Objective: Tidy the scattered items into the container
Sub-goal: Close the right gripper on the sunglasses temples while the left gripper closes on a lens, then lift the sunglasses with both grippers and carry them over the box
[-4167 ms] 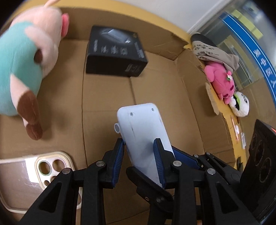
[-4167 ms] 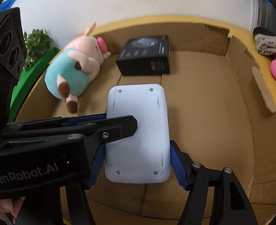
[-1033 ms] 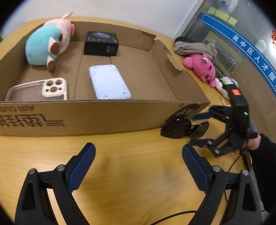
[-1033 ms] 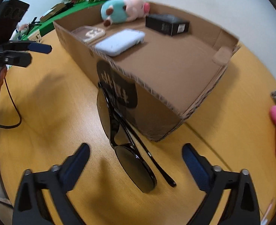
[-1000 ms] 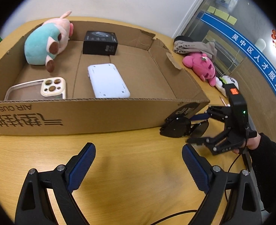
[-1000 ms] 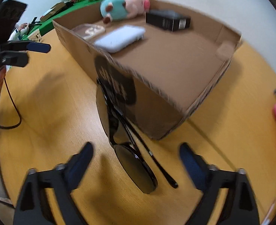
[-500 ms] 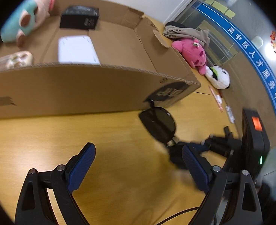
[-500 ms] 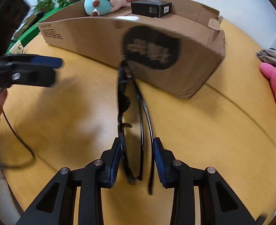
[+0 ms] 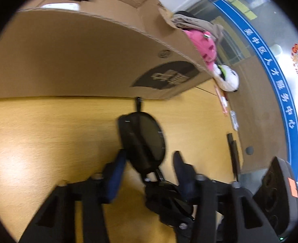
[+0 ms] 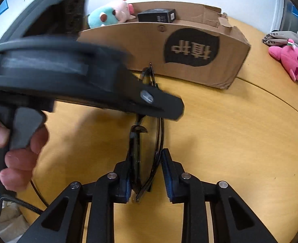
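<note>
Already in the box: the cardboard box [image 10: 189, 60] holds a teal and pink plush pig [image 10: 110, 14], a black carton [image 10: 157, 15] and a white flat case [image 9: 60, 6], as far as both views reach over its wall.
In hand now: a pair of dark sunglasses [image 10: 144, 156], folded, outside the box on the yellow table [image 10: 240, 141], close to the box's front wall.
Right gripper: the right gripper [image 10: 145, 172] is closed narrow on the sunglasses, its blue pads against the lens and the folded arms.
Left gripper: the left gripper [image 9: 146, 166] has its jaws set partly apart on either side of the round lens [image 9: 146, 139]; no pad clearly touches the lens, and blur hides the contact, so I cannot tell whether it grips.
Look of the sunglasses: glossy black frame, round smoky lenses, thin arms folded behind; they are held on edge, pointing toward the box.
Still to do: by my judgement the sunglasses need lifting over the wall and setting inside.
Also outside: a pink plush toy [image 10: 290, 60], a white plush toy [image 9: 227, 79] and a grey cloth [image 9: 197, 23] lie on the table beyond the box's right end; they may count as scattered too.
Progress: I judge it well past halfway, with at least 3 items stowed and 1 in hand.
</note>
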### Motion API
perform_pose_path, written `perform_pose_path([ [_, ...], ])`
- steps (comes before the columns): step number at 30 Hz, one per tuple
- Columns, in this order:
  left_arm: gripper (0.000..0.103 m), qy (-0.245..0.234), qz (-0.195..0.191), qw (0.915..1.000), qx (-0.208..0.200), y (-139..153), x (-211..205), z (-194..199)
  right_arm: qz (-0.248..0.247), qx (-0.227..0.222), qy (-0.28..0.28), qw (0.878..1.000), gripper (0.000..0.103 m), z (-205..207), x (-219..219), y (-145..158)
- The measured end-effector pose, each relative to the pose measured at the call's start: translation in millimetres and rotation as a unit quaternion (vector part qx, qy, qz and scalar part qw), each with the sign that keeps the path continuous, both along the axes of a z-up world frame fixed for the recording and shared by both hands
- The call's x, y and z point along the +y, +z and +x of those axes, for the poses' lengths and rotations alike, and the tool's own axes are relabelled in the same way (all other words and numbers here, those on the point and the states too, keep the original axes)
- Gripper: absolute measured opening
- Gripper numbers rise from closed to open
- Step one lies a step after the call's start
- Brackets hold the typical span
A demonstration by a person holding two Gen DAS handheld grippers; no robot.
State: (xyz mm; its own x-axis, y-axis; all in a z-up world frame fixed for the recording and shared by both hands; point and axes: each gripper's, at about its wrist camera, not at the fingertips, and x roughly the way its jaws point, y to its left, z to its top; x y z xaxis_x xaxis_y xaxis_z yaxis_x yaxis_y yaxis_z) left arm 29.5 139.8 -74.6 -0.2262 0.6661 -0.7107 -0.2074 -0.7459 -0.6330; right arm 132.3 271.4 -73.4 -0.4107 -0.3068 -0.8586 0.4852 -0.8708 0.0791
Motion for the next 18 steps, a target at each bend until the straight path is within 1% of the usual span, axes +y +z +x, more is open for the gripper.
perform_pose_path([
  [2,0.032,0.007,0.008,0.9999,-0.006,-1.6,-6.9,0.5,-0.014,-0.003,-0.010,1.000,0.027,3.1,2.0,0.8],
  [3,0.031,0.008,0.006,0.9999,-0.005,-0.6,-8.2,2.0,-0.023,-0.006,-0.014,1.000,0.027,4.0,3.1,0.5],
  [6,0.028,0.011,-0.021,0.9996,0.012,7.1,-6.7,8.5,-0.030,-0.003,-0.017,0.999,0.026,6.9,-0.3,2.4],
  [9,0.028,0.020,-0.026,0.9992,0.021,14.7,-12.5,11.8,-0.035,0.003,-0.015,0.999,0.026,10.9,-4.4,6.2],
  [14,0.027,0.034,-0.029,0.9978,0.050,38.2,-22.3,21.1,-0.047,0.023,-0.009,0.999,0.026,17.7,-6.1,22.9],
  [18,0.027,0.043,-0.032,0.9959,0.072,61.1,-28.2,29.3,-0.057,0.042,-0.006,0.997,0.026,30.2,-0.3,42.3],
])
